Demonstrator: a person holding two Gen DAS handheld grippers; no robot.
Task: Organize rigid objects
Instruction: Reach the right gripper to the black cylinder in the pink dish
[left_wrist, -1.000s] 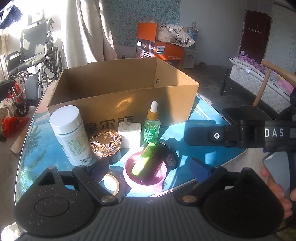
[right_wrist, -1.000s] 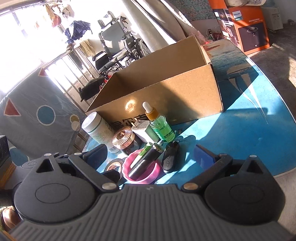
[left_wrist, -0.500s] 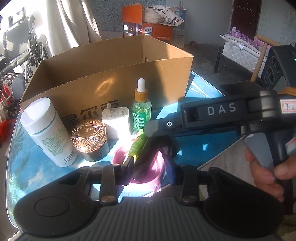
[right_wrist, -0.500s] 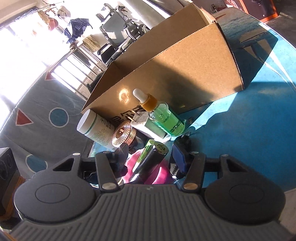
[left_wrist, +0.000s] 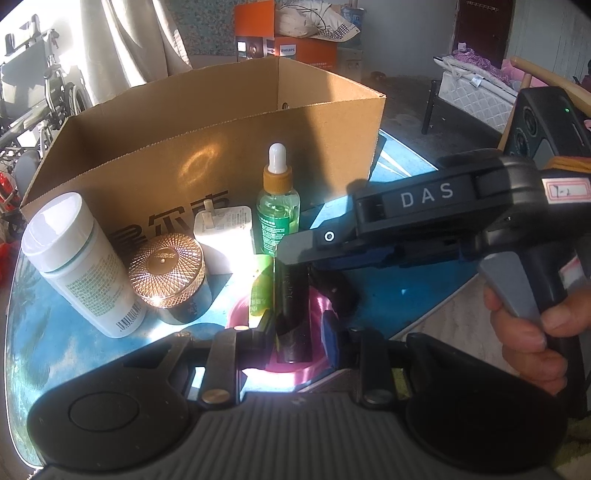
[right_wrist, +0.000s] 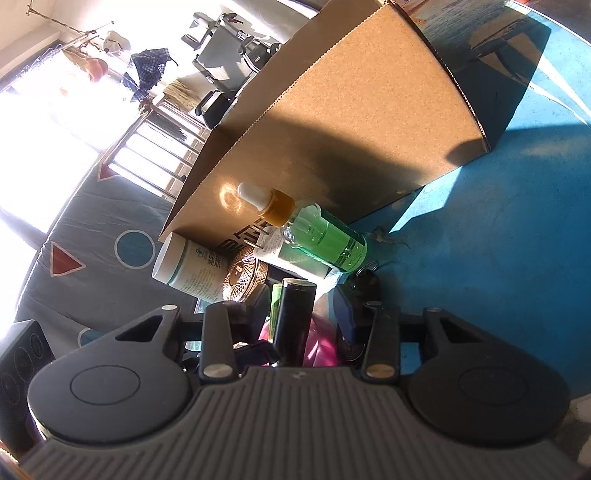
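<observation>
1. Since a second ago, both grippers have been lowered over the pink bowl (left_wrist: 325, 306), and their wide-spread jaws have been drawn in.
2. Left wrist view: the left gripper (left_wrist: 299, 332) is closing around the dark cylinder (left_wrist: 291, 314) lying in the bowl; whether the pads press it cannot be told. The lime-green tube (left_wrist: 260, 291) lies at the cylinder's 9 o'clock.
3. The right gripper (left_wrist: 295, 254), held by a hand (left_wrist: 528, 339), enters from 3 o'clock.
4. At 12 o'clock stand the dropper bottle (left_wrist: 277, 210), white charger (left_wrist: 225, 240), copper-lidded jar (left_wrist: 168, 273) and white bottle (left_wrist: 81, 266), before the cardboard box (left_wrist: 207, 147).
5. Right wrist view: the right gripper (right_wrist: 301, 314) is closing, with the dark cylinder (right_wrist: 295, 317) between its fingers; contact cannot be told. A black key fob (right_wrist: 360, 284) lies at 1 o'clock on the blue table (right_wrist: 480, 258).
</observation>
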